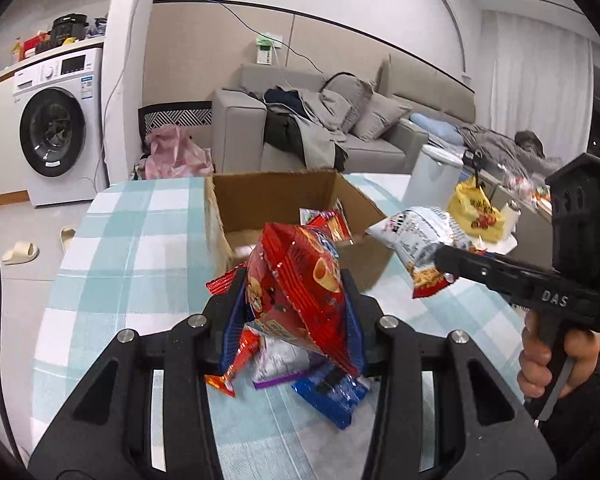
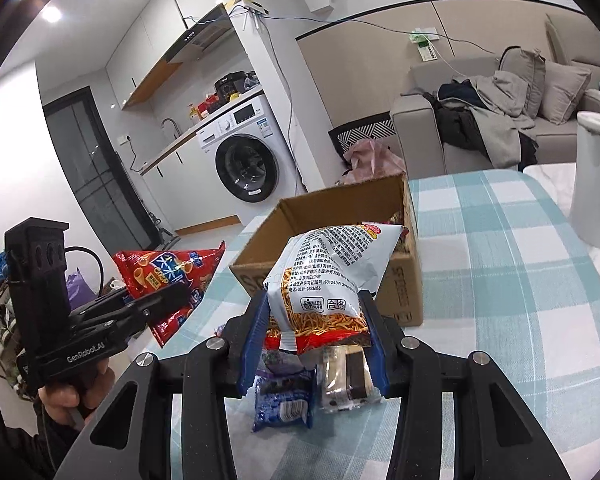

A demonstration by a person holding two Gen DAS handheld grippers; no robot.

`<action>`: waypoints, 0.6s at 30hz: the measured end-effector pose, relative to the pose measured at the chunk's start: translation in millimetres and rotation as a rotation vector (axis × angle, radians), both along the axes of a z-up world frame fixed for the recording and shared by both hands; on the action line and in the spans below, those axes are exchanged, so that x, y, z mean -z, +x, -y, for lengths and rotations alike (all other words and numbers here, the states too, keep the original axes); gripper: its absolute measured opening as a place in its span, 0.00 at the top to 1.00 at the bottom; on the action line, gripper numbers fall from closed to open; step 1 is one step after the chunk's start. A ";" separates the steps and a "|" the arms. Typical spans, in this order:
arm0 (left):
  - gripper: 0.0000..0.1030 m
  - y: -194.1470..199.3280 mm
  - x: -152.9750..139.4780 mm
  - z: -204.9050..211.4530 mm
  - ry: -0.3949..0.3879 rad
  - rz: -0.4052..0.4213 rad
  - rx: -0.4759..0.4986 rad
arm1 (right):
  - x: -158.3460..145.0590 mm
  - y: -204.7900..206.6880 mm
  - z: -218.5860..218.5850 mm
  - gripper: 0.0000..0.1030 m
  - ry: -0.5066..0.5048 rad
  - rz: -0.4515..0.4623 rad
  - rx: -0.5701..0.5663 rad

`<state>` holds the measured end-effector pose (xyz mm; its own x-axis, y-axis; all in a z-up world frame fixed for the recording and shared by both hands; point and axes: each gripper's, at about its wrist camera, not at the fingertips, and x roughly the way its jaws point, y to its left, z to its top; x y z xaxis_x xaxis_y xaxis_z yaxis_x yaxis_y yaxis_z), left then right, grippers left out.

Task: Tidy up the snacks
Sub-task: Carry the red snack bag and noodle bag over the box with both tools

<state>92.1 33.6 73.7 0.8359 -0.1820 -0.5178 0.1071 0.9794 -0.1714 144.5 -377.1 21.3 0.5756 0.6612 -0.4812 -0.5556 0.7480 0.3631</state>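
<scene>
My left gripper (image 1: 296, 308) is shut on a red snack bag (image 1: 304, 292) and holds it above the table, just short of an open cardboard box (image 1: 276, 196). The bag also shows in the right wrist view (image 2: 168, 280). My right gripper (image 2: 316, 316) is shut on a white noodle snack bag (image 2: 328, 276), held near the box (image 2: 332, 216); in the left wrist view this bag (image 1: 416, 240) hangs at the box's right side. A snack packet (image 1: 328, 220) lies inside the box. Loose packets lie on the table below: blue (image 1: 332, 396), purple-edged (image 1: 280, 364), orange-red (image 1: 236, 360).
The table has a teal checked cloth (image 1: 140, 248). A white cylinder container (image 2: 596, 184) stands at the table's right. A yellow bag (image 1: 476, 208) sits beyond it. A blue cookie pack (image 2: 284, 404) and a clear-wrapped pack (image 2: 348, 380) lie under my right gripper.
</scene>
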 end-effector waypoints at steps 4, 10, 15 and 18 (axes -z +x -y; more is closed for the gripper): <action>0.61 12.9 -8.5 -9.5 0.004 0.001 -0.031 | -13.2 4.6 -3.7 0.57 -0.010 0.008 0.006; 0.61 35.5 -18.2 -18.7 0.007 0.008 -0.056 | -25.5 16.9 -2.4 0.57 -0.005 0.007 0.016; 0.61 53.8 -22.1 -23.9 0.006 0.001 -0.070 | -30.5 27.2 -2.1 0.57 -0.003 0.016 0.011; 0.61 64.0 -22.5 -25.5 0.007 -0.003 -0.076 | -31.2 34.7 -1.5 0.57 0.006 0.010 0.014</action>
<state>156.1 59.0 96.2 0.8456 -0.1145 -0.5214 0.0320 0.9858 -0.1646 179.2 -375.6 52.4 0.5899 0.6557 -0.4713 -0.5485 0.7537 0.3621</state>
